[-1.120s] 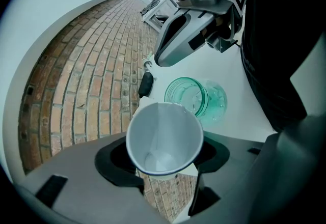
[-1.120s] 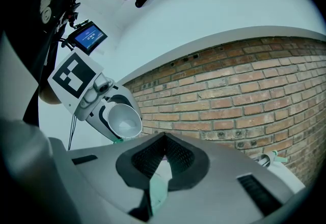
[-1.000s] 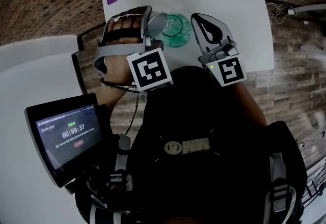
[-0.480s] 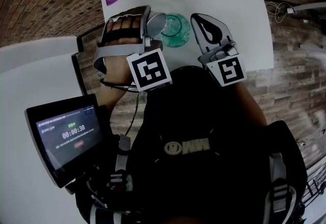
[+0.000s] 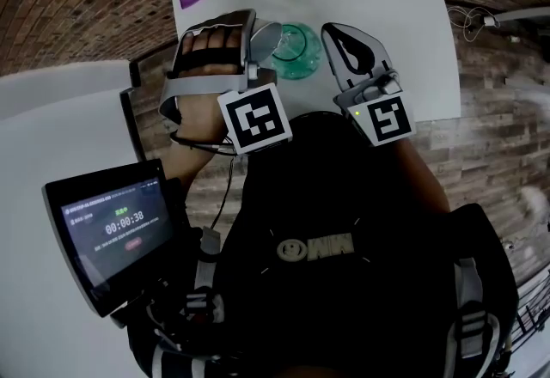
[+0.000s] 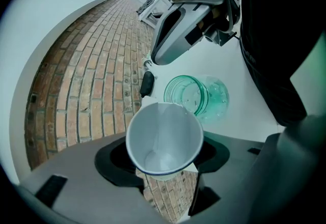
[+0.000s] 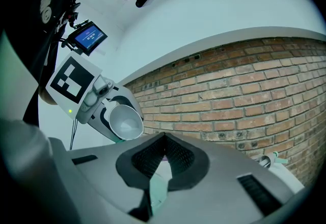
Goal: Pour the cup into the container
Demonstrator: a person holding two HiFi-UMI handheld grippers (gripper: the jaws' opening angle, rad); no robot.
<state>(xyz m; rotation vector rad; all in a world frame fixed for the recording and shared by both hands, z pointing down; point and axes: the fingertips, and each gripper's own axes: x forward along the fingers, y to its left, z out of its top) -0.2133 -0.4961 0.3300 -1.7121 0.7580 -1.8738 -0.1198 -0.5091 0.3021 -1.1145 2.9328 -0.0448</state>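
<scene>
With the left hand-held gripper grasping the cup and the right hand-held gripper clenched empty, keep the rim tipped squarely over the container at frame centre.

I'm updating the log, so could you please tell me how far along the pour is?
Done: the cup is picked up, and its inside looks empty, so the pour seems finished. In hand: the left gripper holds it tilted, mouth towards the container. Remaining: righting the cup and setting it down. The right gripper, fingers shut, holds nothing.
</scene>
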